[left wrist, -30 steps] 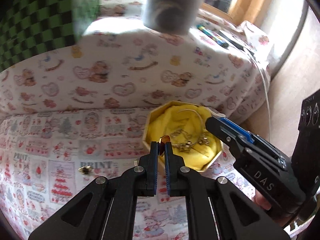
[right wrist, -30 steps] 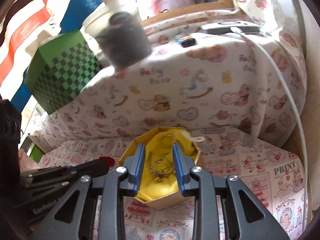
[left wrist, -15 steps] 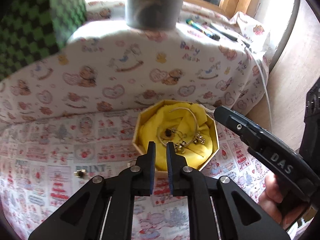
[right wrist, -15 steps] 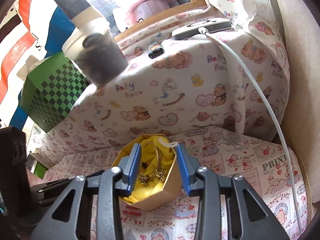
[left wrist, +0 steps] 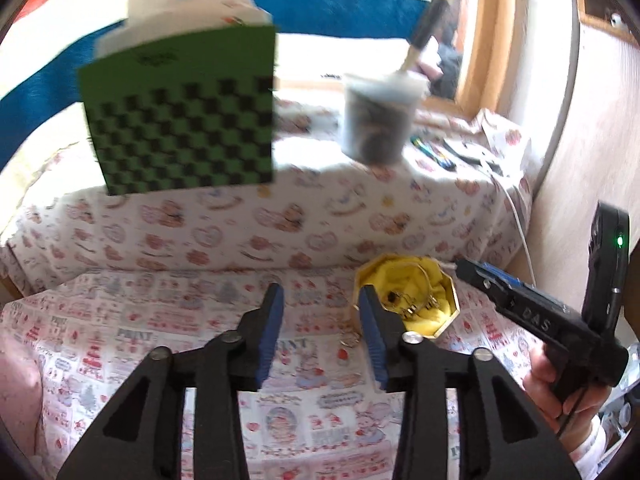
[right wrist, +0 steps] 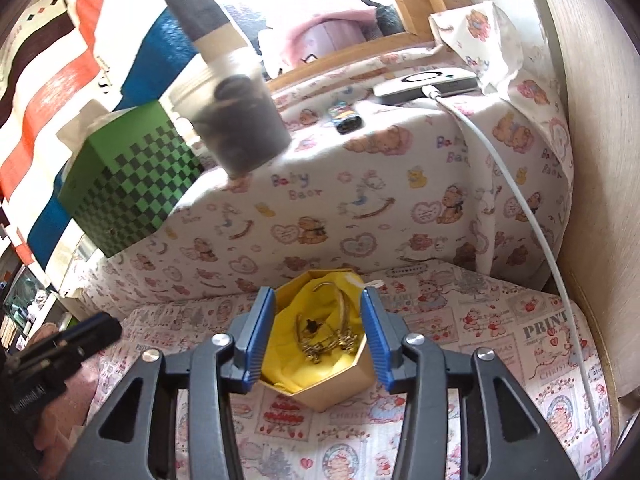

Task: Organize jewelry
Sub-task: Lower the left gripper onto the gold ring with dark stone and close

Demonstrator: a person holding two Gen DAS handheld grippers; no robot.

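Left claw (left wrist: 320,308) stands apart, nothing between the blue pads; its jaws have just been opening. Only the printed cloth (left wrist: 160,320) of the worktop shows through the gap. The octagonal jewelry box (left wrist: 444,280) sits just right of the left claw's right finger, which overlaps its near-left rim in this view. Box has a yellow lining (left wrist: 424,280) and holds a heap of gold jewelry (left wrist: 412,308), including a thin bangle (right wrist: 342,300) and a small dark piece (right wrist: 311,325). A small gold ring-like piece (left wrist: 349,339) lies on the cloth just outside the box, beside the left claw's right finger; blurred, exact kind unclear.

Right claw (right wrist: 318,320) also open, jaws just been opening; the box shows between and ahead of its pads, which seem to stand off the box walls. From the left wrist view the right claw (left wrist: 468,270) pokes in from the right, tip close to the box's far-right rim, a hand (left wrist: 560,384) on its handle.

Beyond both claws: raised cloth-covered ledge with green checkered box (left wrist: 180,116), blurred cup (left wrist: 378,120), white cable (right wrist: 532,220).
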